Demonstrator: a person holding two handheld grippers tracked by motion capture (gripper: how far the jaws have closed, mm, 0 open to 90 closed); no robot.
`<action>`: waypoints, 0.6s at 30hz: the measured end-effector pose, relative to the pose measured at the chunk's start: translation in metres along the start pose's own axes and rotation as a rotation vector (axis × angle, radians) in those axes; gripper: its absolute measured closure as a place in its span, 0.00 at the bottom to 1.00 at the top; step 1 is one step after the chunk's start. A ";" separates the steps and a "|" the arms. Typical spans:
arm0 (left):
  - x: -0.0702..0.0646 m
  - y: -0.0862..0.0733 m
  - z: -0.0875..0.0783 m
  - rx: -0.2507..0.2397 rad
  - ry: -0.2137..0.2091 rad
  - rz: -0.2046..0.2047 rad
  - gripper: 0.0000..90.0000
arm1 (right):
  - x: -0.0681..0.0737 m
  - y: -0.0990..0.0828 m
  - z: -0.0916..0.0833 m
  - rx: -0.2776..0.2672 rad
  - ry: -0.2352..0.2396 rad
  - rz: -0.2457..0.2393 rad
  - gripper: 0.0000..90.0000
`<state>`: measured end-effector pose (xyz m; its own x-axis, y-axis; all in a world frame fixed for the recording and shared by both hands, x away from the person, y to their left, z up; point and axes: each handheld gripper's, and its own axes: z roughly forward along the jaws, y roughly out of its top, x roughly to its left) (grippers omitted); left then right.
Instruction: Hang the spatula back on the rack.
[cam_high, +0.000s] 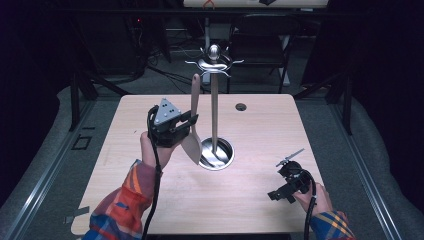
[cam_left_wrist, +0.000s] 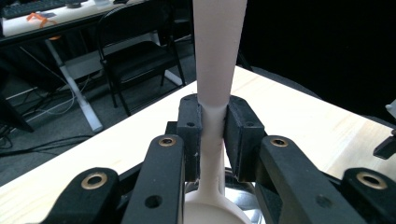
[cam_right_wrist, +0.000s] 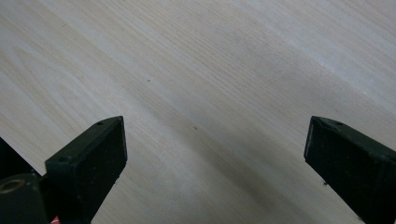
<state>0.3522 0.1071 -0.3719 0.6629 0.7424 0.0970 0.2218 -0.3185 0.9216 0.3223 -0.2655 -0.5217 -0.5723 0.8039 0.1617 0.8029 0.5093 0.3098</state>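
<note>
A pale wooden spatula (cam_high: 193, 117) stands nearly upright with its handle up and its blade low beside the stand's base. My left gripper (cam_high: 186, 122) is shut on its neck; in the left gripper view both pads pinch the thin neck of the spatula (cam_left_wrist: 215, 84) just above the blade. A metal utensil stand (cam_high: 214, 107) with a round base, a tall post and hooked arms at the top rises right next to the spatula. My right gripper (cam_high: 284, 185) rests low over the table's near right part, jaws wide apart over bare wood (cam_right_wrist: 210, 93), nothing between them.
The light wooden table (cam_high: 260, 130) has a small round grommet hole (cam_high: 241, 106) near its far edge. Beyond the table stand a dark chair (cam_high: 260, 40) and desk legs. The floor around is grey and dim.
</note>
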 end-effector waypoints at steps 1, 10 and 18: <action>0.000 0.000 0.001 -0.001 0.001 -0.004 0.86 | 0.000 0.000 0.000 -0.001 0.001 0.000 0.06; 0.000 0.002 0.004 0.006 -0.001 -0.001 0.86 | 0.000 0.000 0.000 0.000 -0.001 0.000 0.06; 0.001 0.004 0.007 0.018 0.004 0.008 0.86 | 0.000 0.000 0.000 0.001 -0.002 0.002 0.06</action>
<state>0.3584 0.1026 -0.3710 0.6622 0.7419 0.1056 0.2298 -0.3352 0.9137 0.3224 -0.2655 -0.5218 -0.5704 0.8056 0.1599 0.8041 0.5080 0.3089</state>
